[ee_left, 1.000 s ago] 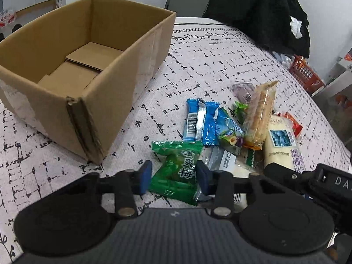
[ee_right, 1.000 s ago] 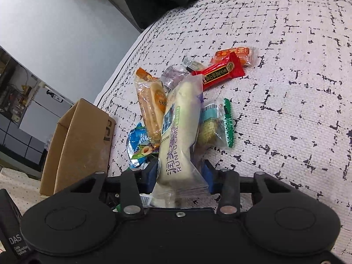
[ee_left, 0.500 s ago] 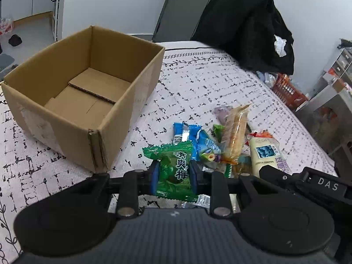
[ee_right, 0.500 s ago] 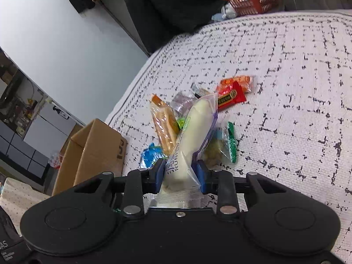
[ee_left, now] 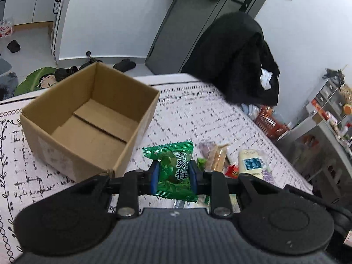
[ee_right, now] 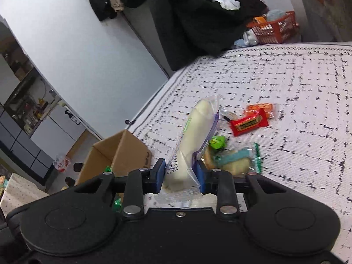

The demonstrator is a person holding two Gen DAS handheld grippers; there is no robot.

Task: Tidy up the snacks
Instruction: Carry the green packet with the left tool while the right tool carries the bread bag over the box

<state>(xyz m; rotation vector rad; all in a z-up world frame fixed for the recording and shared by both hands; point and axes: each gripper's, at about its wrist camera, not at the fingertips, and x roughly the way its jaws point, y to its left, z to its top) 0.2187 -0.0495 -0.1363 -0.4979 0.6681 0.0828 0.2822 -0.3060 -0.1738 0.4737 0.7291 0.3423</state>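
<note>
While the left gripper grips a green candy packet between its fingers, lifted just right of the open cardboard box, the right gripper clamps a long white bread packet. Other snacks lie on the bed to the right of the box.

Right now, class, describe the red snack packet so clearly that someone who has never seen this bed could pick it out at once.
Start at the white bedspread with black dashes and find the loose pile of snacks beyond the right gripper. At the pile's far edge lies the red snack packet, flat, beside an orange packet. It is the only solid red wrapper, with a dark label strip along its middle.
</note>
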